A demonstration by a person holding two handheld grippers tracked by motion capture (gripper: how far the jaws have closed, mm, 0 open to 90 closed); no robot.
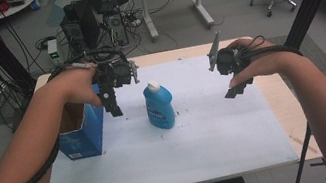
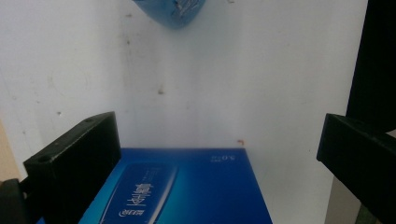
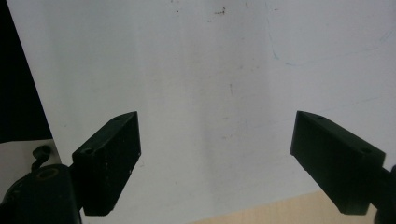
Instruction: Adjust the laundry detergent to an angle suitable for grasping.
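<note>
Two black grippers hung above the white sheet, jaws spread and empty: the left gripper (image 1: 113, 105) over the open blue carton (image 1: 79, 131) at the near left, the right gripper (image 1: 238, 89) far right. One glossy blue bottle (image 1: 159, 106), white-capped, stood mid-table; its label was unreadable.
</note>
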